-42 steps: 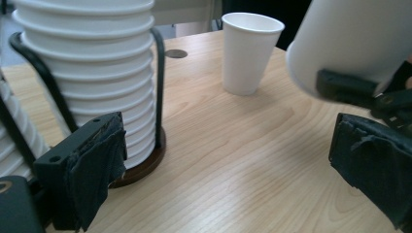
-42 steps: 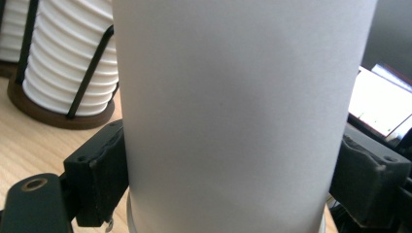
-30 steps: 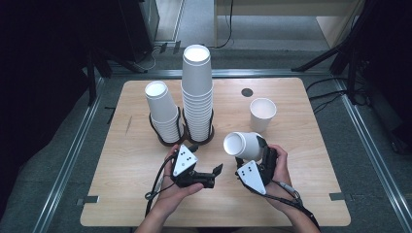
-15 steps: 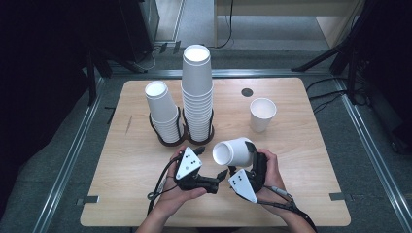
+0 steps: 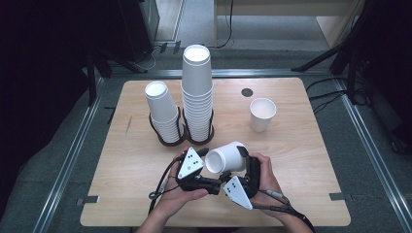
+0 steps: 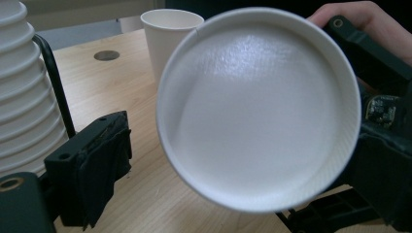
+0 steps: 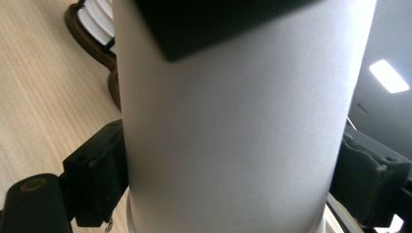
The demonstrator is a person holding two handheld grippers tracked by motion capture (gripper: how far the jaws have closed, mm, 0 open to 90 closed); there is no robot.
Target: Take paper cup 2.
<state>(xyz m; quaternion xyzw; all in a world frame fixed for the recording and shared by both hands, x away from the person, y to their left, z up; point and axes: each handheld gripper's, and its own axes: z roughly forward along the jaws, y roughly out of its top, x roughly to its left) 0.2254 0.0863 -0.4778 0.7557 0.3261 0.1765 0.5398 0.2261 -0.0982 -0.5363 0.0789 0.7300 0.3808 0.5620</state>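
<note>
A white paper cup [image 5: 226,158] lies on its side above the table's front middle, its recessed base [image 6: 257,107] facing my left gripper. My right gripper [image 5: 235,162] is shut on the cup's wall [image 7: 233,136], and its pads [image 7: 97,179] press both sides. My left gripper [image 5: 210,169] stands open at the cup's base end. Its jaws have just been closing, with the base between them. Its left pad [image 6: 92,170] is still apart from the rim, and the other jaw is mostly hidden behind the cup.
A tall stack of cups [image 5: 197,97] and a shorter stack [image 5: 163,111] stand in a black wire holder [image 5: 170,138] at mid-table. One upright cup [image 5: 262,114] stands at the back right, near a dark round hole [image 5: 247,92]. Bare wood table [image 5: 311,165] lies to the right.
My right gripper has carried the cup left and slightly down, up to the left gripper. The left gripper's jaws have narrowed a little around the cup's base end.
</note>
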